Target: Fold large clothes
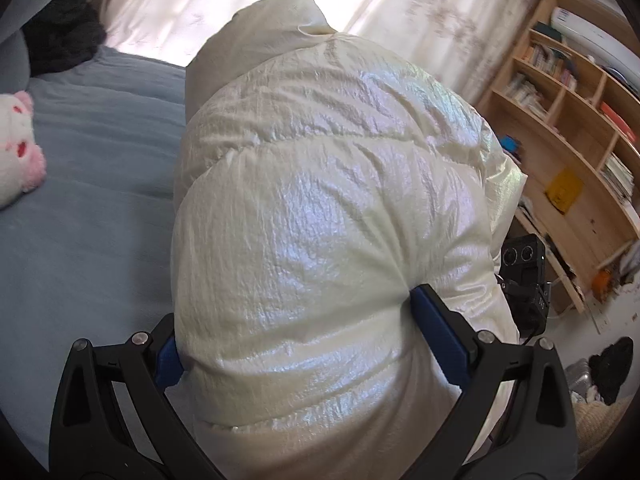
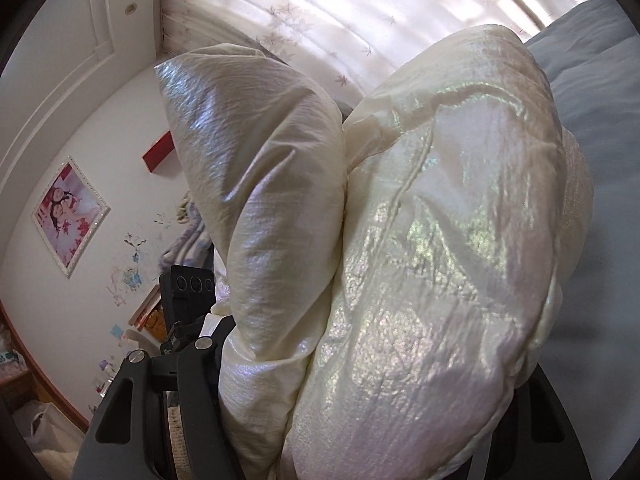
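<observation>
I hold a puffy cream down jacket (image 1: 320, 200) above the blue bed (image 1: 92, 208); my left gripper (image 1: 320, 344) and right gripper (image 2: 360, 420) each clamp its padding; it looks light, soft and slippery; best gripped at quilted seams.

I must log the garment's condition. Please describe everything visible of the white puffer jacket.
The white puffer jacket is a bulky, quilted garment with a glossy, crinkled shell that shimmers pearly, cream to pale iridescent. Stitched seams divide it into padded sections. It is bunched up and held above the blue bed. The left gripper squeezes a thick padded section between its blue pads. In the right wrist view, the right gripper is mostly buried under the folds, which bulge in two big lobes.
</observation>
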The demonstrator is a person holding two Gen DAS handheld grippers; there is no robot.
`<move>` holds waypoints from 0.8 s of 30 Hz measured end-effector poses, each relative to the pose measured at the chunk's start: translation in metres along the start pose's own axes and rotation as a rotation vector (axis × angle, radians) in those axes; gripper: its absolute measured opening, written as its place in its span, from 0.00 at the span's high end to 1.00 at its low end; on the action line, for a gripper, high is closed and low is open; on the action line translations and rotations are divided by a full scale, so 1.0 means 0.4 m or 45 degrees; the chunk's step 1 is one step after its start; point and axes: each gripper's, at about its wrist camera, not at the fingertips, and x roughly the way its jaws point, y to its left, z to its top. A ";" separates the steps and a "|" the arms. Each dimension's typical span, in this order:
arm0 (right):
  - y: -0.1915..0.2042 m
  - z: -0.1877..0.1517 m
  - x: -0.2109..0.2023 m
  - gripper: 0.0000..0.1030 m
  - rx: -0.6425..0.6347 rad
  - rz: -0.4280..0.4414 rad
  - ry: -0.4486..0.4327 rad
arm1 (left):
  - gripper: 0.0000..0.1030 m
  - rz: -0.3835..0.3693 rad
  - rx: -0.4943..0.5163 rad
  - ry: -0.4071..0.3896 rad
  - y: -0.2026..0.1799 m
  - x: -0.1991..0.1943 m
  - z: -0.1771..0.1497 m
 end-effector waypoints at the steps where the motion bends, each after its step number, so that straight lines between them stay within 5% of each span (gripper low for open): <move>1: -0.031 0.007 0.041 0.35 0.024 -0.001 0.005 | 0.05 0.015 -0.017 0.005 0.052 0.016 0.010; 7: -0.270 -0.013 0.220 0.35 0.191 -0.105 0.096 | 0.07 0.107 -0.203 0.088 0.414 0.117 -0.027; 9: -0.322 -0.029 0.232 0.25 0.214 -0.128 0.078 | 0.07 0.035 -0.268 0.041 0.466 0.117 -0.055; 16: -0.335 -0.040 0.228 0.10 0.200 -0.213 0.132 | 0.05 0.056 -0.258 -0.034 0.528 0.063 -0.118; 24: -0.283 -0.081 -0.049 0.09 0.175 -0.366 0.198 | 0.06 0.297 -0.170 -0.010 0.445 -0.021 -0.101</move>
